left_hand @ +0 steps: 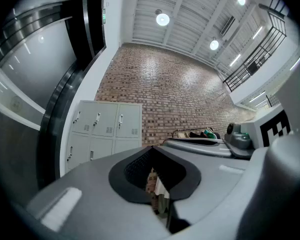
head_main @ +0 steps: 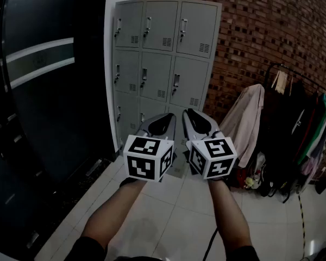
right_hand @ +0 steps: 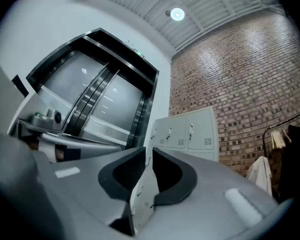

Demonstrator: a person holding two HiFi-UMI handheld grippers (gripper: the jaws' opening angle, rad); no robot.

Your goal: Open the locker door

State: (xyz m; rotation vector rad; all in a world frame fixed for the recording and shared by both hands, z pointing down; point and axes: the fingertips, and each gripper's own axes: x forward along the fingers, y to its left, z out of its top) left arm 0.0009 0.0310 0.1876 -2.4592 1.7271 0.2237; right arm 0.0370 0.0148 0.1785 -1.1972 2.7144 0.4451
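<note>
Both clenched, empty: left claw [head_main: 167, 116], right claw [head_main: 189, 113]; grey locker [head_main: 163, 53], doors [head_main: 160, 26] closed.

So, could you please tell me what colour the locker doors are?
The locker doors are light grey, seen best in the head view.

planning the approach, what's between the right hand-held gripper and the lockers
Head view: only bare floor tiles between the right hand-held gripper and the lockers.
</note>
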